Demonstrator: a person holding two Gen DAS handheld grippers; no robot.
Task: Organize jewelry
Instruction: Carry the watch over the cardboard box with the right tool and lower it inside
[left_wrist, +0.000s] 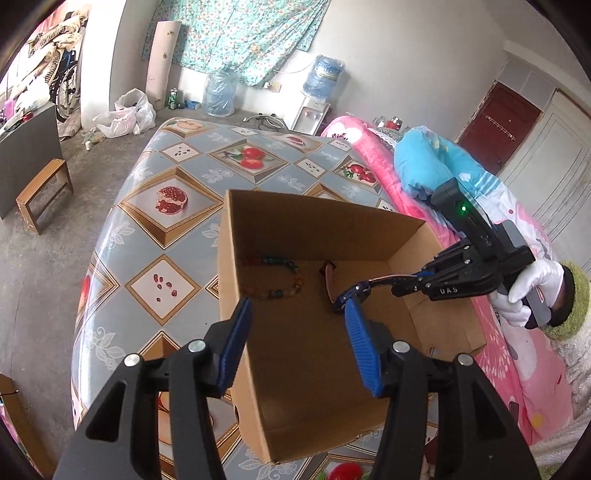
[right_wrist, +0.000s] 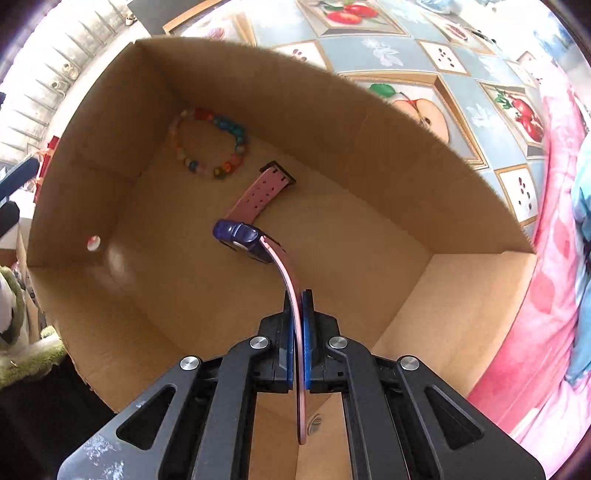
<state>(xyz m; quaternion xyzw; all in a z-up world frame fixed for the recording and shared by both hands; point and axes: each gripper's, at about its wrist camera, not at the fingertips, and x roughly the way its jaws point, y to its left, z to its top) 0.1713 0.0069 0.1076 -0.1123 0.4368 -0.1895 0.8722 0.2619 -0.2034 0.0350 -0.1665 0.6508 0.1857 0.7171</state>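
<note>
An open cardboard box (left_wrist: 314, 218) (right_wrist: 406, 155) stands on the table. A multicoloured bead bracelet (left_wrist: 284, 280) (right_wrist: 218, 142) lies on its floor. My right gripper (right_wrist: 298, 299) (left_wrist: 421, 275) is shut on the pink strap of a watch with a purple case (right_wrist: 240, 240) (left_wrist: 351, 293), holding it inside the box with the far strap end (right_wrist: 264, 192) touching the floor near the bracelet. My left gripper (left_wrist: 297, 332) is open and empty, above the box's near left part.
The table has a fruit-patterned cloth (left_wrist: 173, 206). A bed with pink bedding (left_wrist: 369, 147) (right_wrist: 554, 295) lies along the right. A wooden stool (left_wrist: 44, 192) stands on the floor to the left. Water bottles (left_wrist: 221, 92) stand by the far wall.
</note>
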